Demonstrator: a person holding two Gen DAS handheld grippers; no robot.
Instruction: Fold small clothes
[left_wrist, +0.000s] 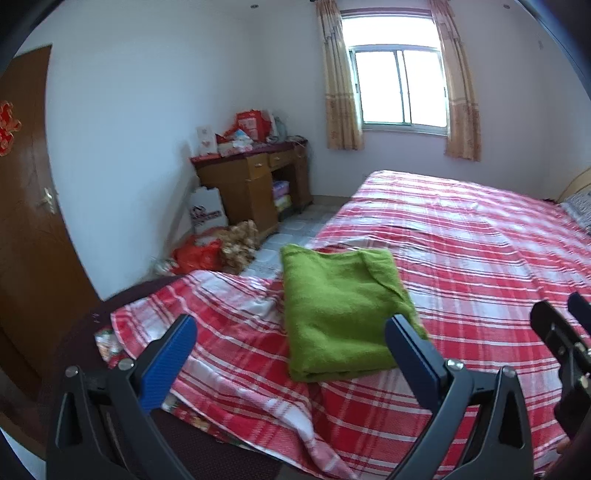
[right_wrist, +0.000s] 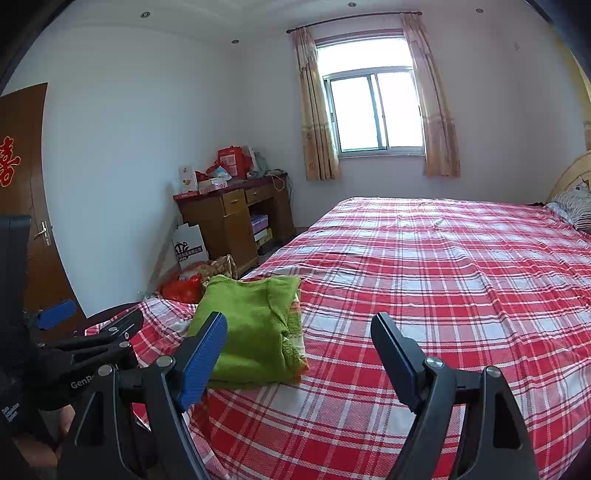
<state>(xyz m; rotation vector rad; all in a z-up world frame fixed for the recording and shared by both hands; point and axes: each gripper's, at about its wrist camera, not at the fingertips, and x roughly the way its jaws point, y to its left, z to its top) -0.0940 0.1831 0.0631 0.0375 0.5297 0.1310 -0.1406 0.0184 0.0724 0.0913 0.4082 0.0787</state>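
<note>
Both tools (left_wrist: 291, 338) (right_wrist: 299, 332) spread, above folded green garment (left_wrist: 340, 314).

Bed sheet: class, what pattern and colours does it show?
A red and white plaid bed sheet, clearest in the right wrist view.

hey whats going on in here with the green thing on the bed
A person is holding a two-finger gripper in each hand over a bed with a red plaid sheet. A green garment lies folded into a neat rectangle near the bed's corner. Neither gripper is touching it: the left gripper and the right gripper both hang open above the sheet, holding nothing. The fold looks done.
</note>
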